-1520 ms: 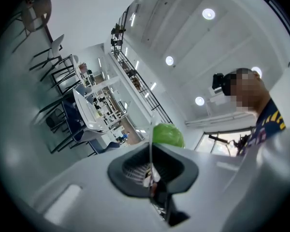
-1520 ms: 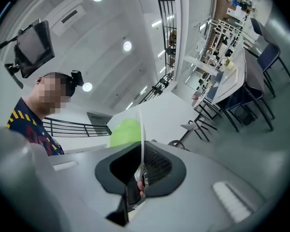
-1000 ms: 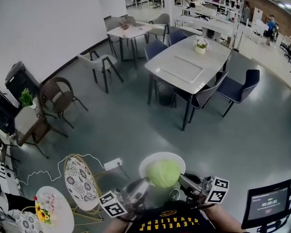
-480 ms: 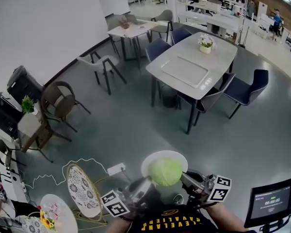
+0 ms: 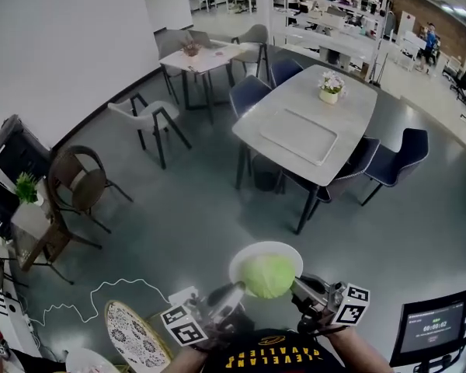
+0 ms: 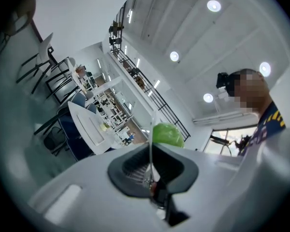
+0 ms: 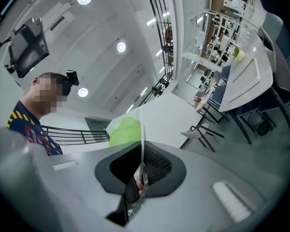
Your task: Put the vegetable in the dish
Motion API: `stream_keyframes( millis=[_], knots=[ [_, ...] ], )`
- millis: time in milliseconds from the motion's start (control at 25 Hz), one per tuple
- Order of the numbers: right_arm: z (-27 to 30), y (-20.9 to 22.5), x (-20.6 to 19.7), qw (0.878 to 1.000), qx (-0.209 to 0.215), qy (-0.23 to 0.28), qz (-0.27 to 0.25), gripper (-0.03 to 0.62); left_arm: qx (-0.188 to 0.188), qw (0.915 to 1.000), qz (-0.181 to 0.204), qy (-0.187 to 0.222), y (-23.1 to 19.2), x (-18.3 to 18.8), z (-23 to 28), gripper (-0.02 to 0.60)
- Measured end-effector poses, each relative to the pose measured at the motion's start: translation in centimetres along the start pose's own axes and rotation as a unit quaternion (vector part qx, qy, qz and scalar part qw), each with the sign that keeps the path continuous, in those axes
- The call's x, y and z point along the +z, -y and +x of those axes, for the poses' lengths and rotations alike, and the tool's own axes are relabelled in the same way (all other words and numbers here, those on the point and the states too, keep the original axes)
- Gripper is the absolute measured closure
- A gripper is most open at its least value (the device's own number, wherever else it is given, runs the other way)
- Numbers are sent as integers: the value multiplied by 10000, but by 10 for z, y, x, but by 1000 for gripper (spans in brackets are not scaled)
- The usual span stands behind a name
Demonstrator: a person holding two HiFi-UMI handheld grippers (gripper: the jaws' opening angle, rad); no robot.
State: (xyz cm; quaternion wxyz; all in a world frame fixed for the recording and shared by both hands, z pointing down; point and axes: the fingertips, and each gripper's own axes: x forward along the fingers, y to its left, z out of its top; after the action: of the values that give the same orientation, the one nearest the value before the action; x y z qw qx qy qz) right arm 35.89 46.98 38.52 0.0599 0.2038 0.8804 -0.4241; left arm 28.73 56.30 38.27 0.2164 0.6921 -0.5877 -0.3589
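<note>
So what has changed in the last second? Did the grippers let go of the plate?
No. The left gripper and the right gripper stay shut on the rim of the plate, and the cabbage sits on it as before. Only the view shifted: the patterned chair slid toward the lower left, so the person seems to have turned or stepped while carrying the plate.

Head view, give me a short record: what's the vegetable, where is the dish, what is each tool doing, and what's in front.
vegetable: round green cabbage, resting in the dish
dish: white, carried in the air above the grey floor, not set on any surface
left tool: shut on the dish's left rim
right tool: shut on the dish's right rim
in front: grey table with chairs around it, across open floor
task state: cabbage already in the dish
</note>
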Motion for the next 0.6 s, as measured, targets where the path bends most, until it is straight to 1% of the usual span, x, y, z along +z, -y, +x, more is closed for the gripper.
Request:
stream_keyframes(
  millis=[160, 320, 480, 600],
  knots=[
    [47, 40, -4, 9998, -176, 63, -42, 576, -119, 9998, -49, -116, -55, 33, -1, 565],
    [86, 74, 1, 9992, -389, 101, -38, 576, -207, 9995, -156, -185, -101, 64, 7, 565],
    [98, 83, 9, 9985, -548, 56, -34, 576, -271, 9990, -293, -194, -115, 74, 14, 565],
    [106, 93, 12, 9980, -624, 86, 54, 576, -249, 9987, -402, -184, -125, 80, 18, 565]
  ],
)
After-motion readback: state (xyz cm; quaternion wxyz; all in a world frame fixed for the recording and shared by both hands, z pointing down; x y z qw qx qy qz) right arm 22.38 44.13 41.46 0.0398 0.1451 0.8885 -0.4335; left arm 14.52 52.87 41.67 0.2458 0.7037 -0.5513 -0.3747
